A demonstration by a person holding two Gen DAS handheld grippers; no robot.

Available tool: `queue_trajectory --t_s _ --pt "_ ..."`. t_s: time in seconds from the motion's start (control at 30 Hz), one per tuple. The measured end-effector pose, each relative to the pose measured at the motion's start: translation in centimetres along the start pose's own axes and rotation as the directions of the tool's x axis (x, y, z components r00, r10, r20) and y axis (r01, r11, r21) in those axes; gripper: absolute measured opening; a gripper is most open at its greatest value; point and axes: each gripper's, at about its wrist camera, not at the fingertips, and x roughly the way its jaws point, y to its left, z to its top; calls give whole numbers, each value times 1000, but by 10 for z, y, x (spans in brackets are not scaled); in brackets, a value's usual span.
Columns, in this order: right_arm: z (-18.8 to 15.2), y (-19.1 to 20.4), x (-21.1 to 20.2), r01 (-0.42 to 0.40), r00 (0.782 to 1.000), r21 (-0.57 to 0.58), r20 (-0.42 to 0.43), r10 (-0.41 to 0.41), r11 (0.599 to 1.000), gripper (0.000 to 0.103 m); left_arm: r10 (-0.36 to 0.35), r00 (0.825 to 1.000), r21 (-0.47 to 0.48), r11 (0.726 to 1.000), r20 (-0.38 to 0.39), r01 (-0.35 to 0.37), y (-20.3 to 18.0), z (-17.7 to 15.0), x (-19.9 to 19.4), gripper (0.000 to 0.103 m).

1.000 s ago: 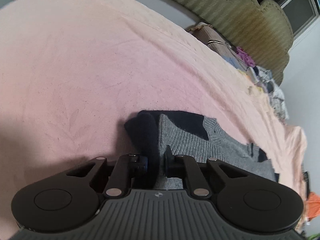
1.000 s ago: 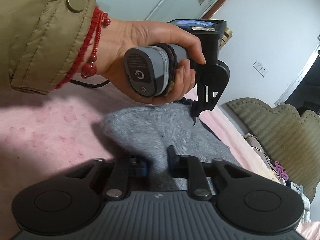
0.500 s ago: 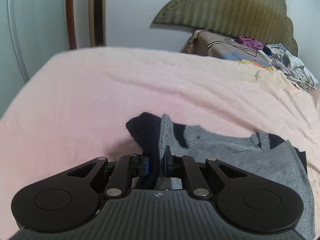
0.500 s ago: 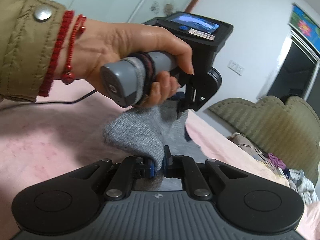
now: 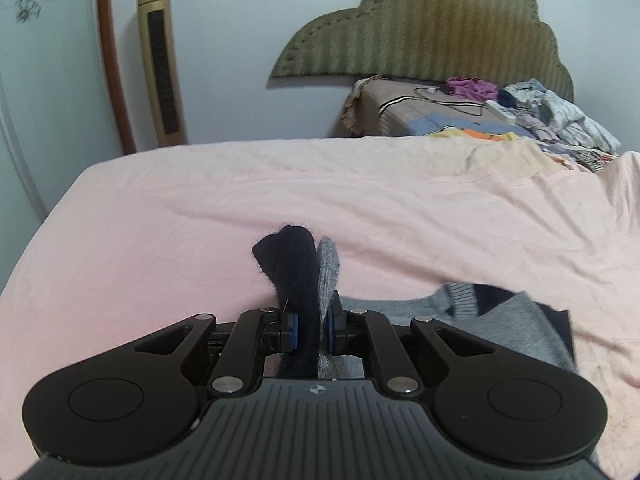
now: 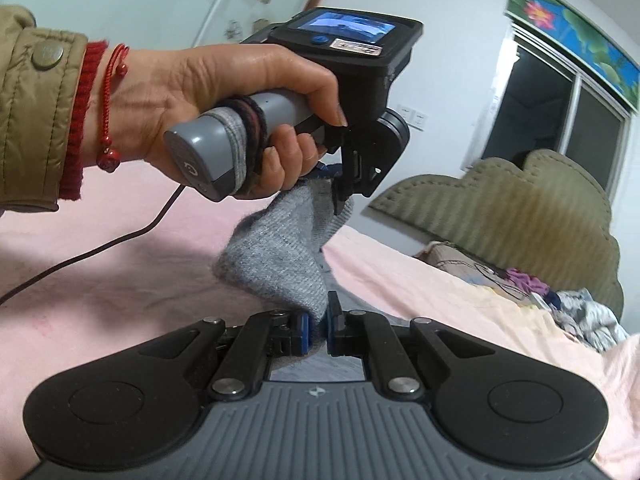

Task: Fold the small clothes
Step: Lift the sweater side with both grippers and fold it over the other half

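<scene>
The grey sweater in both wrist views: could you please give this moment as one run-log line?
stage: fold underway | left gripper: shut on grey sweater | right gripper: shut on grey sweater | garment: lifted off pink bedsheet

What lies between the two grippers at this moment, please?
In the right wrist view, only the grey sweater spans from the right gripper to the left gripper.
</scene>
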Motion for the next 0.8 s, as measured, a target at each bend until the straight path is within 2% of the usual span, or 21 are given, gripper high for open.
queue_trajectory --t_s 0.27,0.5,0.8 --pt "-20 -39 -15 65 997 99 -50 -61 993 8 -43 999 87 995 20 41 -64 5 7 13" --pt "-42 -66 -28 112 990 168 -103 -96 979 8 -102 995 162 982 -7 102 -125 -1 27 13" --pt "-68 -99 -33 148 977 262 -185 -101 954 8 -127 989 234 962 -69 140 -186 -20 57 13"
